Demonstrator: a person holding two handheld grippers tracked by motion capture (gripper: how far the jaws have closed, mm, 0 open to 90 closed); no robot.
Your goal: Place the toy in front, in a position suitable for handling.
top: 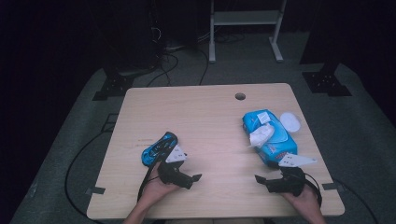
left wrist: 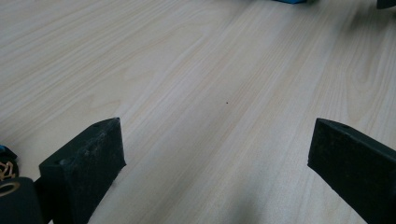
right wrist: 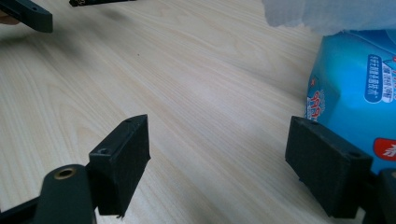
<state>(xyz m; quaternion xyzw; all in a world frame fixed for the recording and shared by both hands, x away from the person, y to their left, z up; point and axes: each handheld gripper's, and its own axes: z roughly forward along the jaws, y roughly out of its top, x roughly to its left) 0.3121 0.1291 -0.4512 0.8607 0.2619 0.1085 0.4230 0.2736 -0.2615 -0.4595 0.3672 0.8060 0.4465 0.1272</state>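
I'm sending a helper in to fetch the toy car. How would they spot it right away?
Start at the wooden table and look to its left half, near the front edge. The toy car lies just beyond the left gripper. It is small, blue and black, unlike the larger blue wipes pack on the right.

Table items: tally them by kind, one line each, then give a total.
Toy car: 1
Wet-wipe pack: 1
White lid: 1
Total: 3
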